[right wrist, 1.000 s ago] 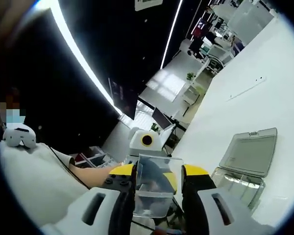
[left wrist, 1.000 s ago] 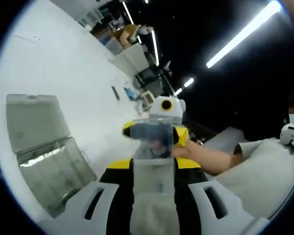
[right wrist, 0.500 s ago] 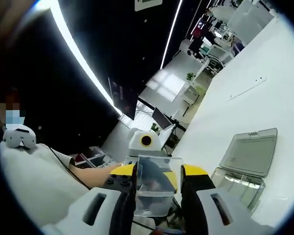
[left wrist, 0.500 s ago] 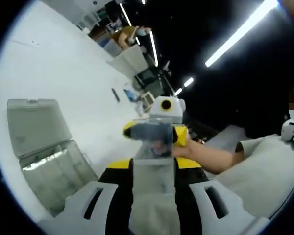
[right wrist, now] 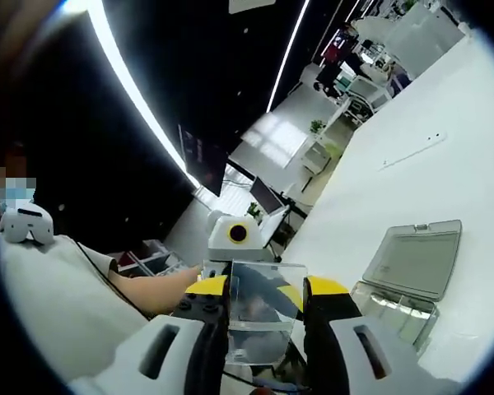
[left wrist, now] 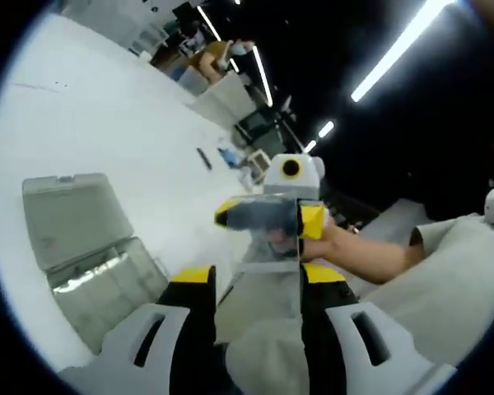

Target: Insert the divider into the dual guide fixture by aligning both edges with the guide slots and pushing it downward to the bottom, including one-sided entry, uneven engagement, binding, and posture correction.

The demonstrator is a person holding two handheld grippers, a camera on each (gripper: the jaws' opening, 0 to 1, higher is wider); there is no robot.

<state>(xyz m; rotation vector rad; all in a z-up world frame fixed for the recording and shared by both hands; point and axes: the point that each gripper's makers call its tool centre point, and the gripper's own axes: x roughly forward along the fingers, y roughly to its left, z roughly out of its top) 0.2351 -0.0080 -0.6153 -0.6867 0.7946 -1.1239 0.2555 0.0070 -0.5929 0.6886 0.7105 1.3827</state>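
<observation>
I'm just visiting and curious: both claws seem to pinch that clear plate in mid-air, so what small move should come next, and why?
Probably carry the clear divider over toward the open plastic box on the white table. Both the left gripper and the right gripper hold the divider between their jaws, up off the table, and it has entered no guide slot.

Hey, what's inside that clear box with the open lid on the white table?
The clear box sits with its lid swung open on the table. Glare and blur on its walls hide the inside in both views, so any contents cannot be made out.
</observation>
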